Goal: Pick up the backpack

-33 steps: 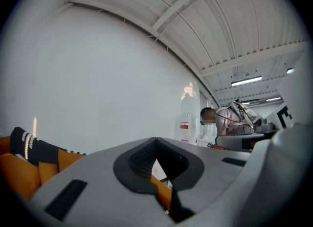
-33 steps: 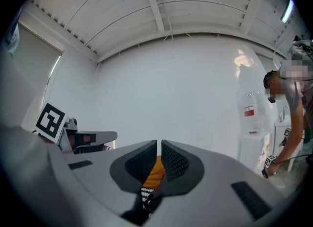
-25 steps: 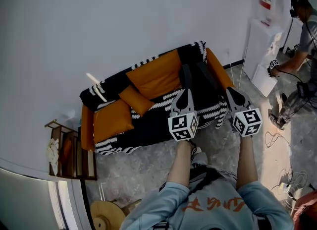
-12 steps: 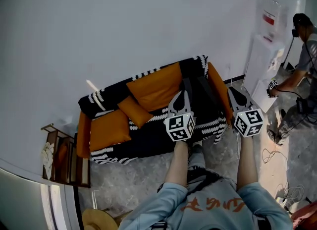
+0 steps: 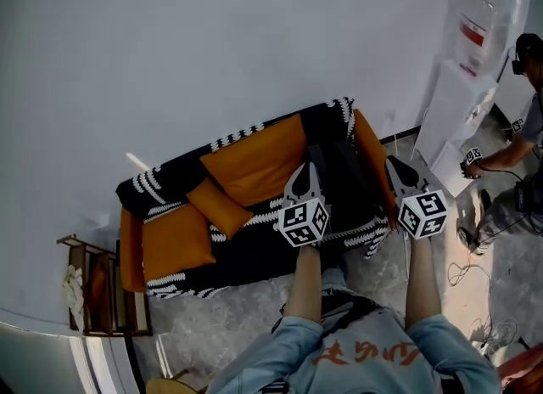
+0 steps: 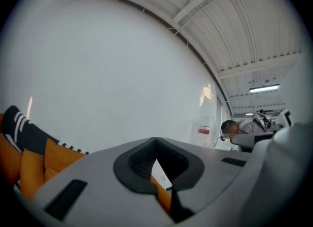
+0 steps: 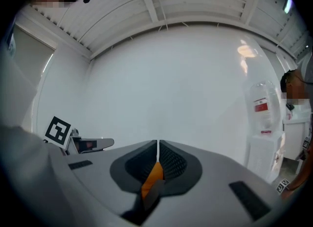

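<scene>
A black backpack leans on the right seat of an orange sofa draped with a black and white throw. My left gripper is held level in front of the sofa, its tips over the backpack's left edge in the head view, jaws shut and empty. My right gripper hangs level by the sofa's right arm, also shut and empty. The left gripper view shows shut jaws with orange cushions at lower left. In the right gripper view the shut jaws face the white wall.
A wooden side rack stands left of the sofa. At the right are a white water dispenser, a person holding another gripper, and loose cables on the grey floor. A white wall runs behind the sofa.
Both grippers and the person have moved closer to the sofa, which now sits lower and further left in the head view. Both pairs of jaws stay shut.
</scene>
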### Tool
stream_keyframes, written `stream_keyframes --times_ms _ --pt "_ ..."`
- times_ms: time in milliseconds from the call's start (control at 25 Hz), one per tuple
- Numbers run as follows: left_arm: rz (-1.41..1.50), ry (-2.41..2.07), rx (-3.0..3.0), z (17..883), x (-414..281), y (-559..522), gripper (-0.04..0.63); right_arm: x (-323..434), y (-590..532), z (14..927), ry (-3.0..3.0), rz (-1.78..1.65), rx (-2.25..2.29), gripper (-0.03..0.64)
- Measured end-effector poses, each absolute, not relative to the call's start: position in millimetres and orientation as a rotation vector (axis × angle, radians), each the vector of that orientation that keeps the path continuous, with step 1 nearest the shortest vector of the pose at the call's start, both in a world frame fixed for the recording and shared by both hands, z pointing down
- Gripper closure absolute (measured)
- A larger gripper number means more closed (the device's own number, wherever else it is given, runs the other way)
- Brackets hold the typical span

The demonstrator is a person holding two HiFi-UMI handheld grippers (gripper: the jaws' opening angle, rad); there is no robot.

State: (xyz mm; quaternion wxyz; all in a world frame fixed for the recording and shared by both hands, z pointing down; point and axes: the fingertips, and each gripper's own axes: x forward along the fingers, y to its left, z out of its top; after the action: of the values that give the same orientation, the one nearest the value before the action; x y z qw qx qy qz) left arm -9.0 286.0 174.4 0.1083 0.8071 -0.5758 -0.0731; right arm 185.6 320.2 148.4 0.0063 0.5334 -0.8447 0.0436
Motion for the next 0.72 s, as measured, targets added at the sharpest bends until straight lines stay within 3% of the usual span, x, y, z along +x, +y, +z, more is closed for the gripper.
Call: stream_keyframes --times_ms 280,720 --pt "-0.147 -1.658 2.234 223 -26 188 0.574 173 213 181 -2.562 0.273 1.602 0.588" --pt "-0.099 -1.704 1.998 304 -109 61 0.574 76 50 245 -2.519 0.379 1.347 0.588"
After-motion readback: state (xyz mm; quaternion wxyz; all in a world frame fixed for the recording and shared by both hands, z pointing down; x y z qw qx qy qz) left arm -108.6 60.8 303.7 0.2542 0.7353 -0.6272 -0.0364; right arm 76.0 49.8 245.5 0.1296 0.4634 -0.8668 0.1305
